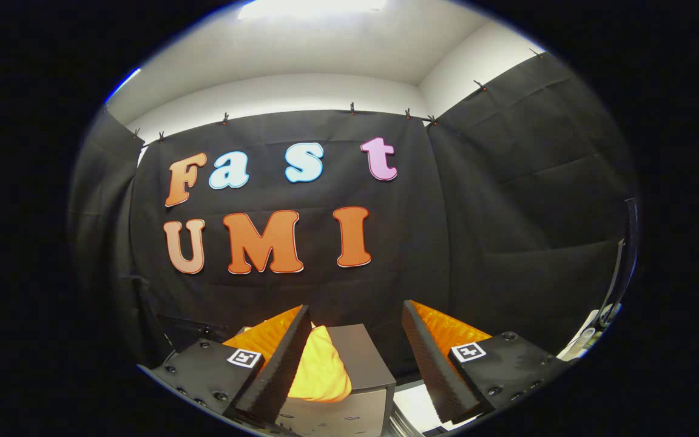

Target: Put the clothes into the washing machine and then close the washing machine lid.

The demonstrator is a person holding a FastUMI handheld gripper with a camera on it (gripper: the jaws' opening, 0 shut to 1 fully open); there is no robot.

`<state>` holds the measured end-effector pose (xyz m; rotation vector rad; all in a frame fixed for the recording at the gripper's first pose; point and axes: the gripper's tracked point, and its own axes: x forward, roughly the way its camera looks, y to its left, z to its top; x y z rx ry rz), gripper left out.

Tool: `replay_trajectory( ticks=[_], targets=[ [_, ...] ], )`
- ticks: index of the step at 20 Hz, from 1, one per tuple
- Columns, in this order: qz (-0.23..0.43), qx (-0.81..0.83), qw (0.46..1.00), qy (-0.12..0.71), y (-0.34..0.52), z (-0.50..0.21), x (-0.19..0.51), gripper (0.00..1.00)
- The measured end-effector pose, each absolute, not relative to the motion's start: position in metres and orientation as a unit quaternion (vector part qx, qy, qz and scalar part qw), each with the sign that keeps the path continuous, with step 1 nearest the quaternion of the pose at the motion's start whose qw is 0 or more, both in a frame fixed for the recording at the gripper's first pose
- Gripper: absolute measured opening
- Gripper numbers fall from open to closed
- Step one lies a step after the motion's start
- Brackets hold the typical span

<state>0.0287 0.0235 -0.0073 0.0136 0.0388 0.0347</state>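
So far little of the job looks done. The hand-held gripper (355, 352) is held level, looking toward the far wall of black cloth (507, 243), and its two black ridged foam fingers (283, 364) with orange backing stand spread well apart with nothing pressed between them. A crumpled piece of bright yellow-orange cloth (322, 373) lies just ahead of the left finger, its near-left part hidden behind that finger; whether the finger touches it I cannot tell, but the right finger is clearly apart from it, so it is not gripped.

The cloth rests against a grey box-shaped object with a flat top (361, 358), which sits just beyond the fingers, slightly left of the gap's middle. This may be the small washing machine or its raised lid, though the angle does not let me say which, nor whether the cloth is already inside an opening or merely beside it. To the right of the box a pale patch of table (413, 406) shows.

By my judgement, the garment has yet to be grasped and loaded, and the lid has yet to be closed.
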Motion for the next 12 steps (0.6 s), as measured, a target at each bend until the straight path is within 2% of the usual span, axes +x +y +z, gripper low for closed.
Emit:
replay_trajectory(
  ticks=[7, 12],
  targets=[
    [0.067, -0.01, 0.997, 0.043, 0.103, 0.001, 0.098, 0.98],
    [0.125, -0.024, 0.987, 0.101, 0.187, -0.043, 0.151, 0.98]
  ],
)
